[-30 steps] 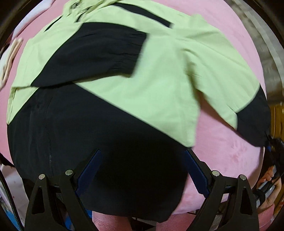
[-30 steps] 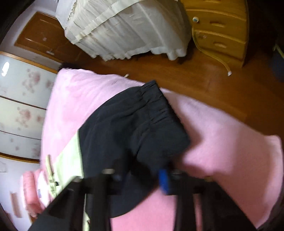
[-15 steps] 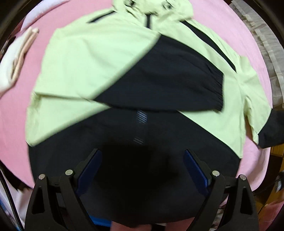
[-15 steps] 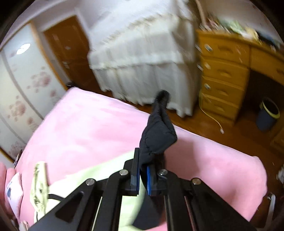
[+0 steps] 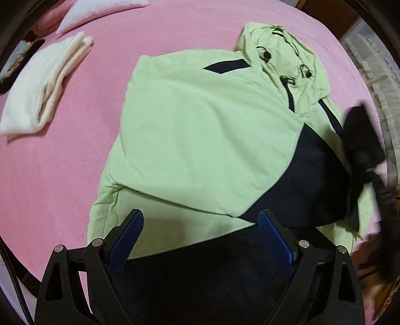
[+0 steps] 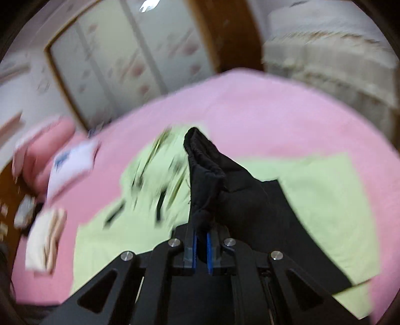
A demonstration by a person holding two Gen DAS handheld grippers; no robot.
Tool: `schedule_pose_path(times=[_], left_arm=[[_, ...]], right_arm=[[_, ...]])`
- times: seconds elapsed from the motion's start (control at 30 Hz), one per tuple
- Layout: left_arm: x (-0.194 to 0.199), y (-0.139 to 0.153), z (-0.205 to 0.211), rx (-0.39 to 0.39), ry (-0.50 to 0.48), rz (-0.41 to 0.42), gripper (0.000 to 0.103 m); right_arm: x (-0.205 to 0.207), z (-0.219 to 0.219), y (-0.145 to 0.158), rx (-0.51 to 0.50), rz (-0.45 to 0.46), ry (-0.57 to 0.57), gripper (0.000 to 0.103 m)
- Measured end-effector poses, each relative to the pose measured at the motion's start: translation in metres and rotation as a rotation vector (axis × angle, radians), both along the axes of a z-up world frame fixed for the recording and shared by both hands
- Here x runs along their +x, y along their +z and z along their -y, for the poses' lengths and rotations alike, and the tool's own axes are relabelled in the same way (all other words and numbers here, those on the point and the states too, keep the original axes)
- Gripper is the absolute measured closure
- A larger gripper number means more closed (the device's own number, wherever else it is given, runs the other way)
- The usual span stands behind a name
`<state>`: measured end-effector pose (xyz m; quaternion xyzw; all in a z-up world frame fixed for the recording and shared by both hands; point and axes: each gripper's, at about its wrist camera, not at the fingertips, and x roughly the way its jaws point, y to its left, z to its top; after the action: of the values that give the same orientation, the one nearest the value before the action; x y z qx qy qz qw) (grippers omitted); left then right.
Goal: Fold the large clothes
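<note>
A light green and black hooded jacket (image 5: 200, 140) lies spread on the pink bed (image 5: 62, 175), hood at the far right, one sleeve folded across its chest. My left gripper (image 5: 200, 230) is open and empty, hovering above the jacket's black hem. My right gripper (image 6: 201, 246) is shut on the black cuff of the other sleeve (image 6: 207, 172) and holds it lifted above the jacket (image 6: 325, 200). That raised sleeve shows blurred at the right edge of the left wrist view (image 5: 360, 140).
A folded white towel (image 5: 42, 90) lies on the bed at the left, with pillows (image 5: 100, 10) behind it. The right wrist view shows a wardrobe with floral panels (image 6: 120, 62) and a white frilled cover (image 6: 337, 62) beyond the bed.
My right gripper has swung the held black sleeve from the bed's edge over toward the jacket body. My left gripper has backed away and shifted left, so the hood and towel now show.
</note>
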<state>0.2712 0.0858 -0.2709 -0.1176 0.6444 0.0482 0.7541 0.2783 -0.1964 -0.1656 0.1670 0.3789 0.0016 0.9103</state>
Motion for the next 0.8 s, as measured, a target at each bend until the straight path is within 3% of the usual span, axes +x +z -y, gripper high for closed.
schedule_pose_path(times=[0.13, 0.2, 0.23, 0.27, 0.33, 0.6, 0.67, 0.8], left_arm=[[-0.002, -0.011, 0.009, -0.021, -0.008, -0.001, 0.011], [-0.001, -0.016, 0.015, -0.028, -0.016, -0.002, 0.011], [0.001, -0.019, 0.018, -0.035, -0.02, -0.003, 0.011], [0.002, -0.02, 0.023, -0.043, -0.022, -0.003, 0.011], [0.006, -0.02, 0.032, -0.072, -0.021, 0.002, 0.011], [0.037, -0.031, 0.08, -0.276, 0.036, 0.074, 0.011], [0.046, -0.036, 0.092, -0.27, 0.045, 0.074, 0.011], [0.068, -0.056, 0.124, -0.146, 0.02, 0.052, 0.011]], right_arm=[[0.011, -0.026, -0.056, 0.01, -0.188, 0.069, 0.093], [0.012, -0.028, -0.068, 0.031, -0.237, 0.076, 0.085], [0.01, -0.024, -0.069, 0.058, -0.246, 0.081, 0.072], [0.008, -0.021, -0.068, 0.079, -0.248, 0.084, 0.05], [0.006, -0.008, -0.062, 0.117, -0.247, 0.096, 0.024], [-0.02, 0.04, -0.047, 0.042, -0.245, 0.148, 0.024], [-0.034, 0.059, -0.044, 0.032, -0.249, 0.15, 0.024], [-0.057, 0.091, -0.04, 0.021, -0.277, 0.147, 0.024]])
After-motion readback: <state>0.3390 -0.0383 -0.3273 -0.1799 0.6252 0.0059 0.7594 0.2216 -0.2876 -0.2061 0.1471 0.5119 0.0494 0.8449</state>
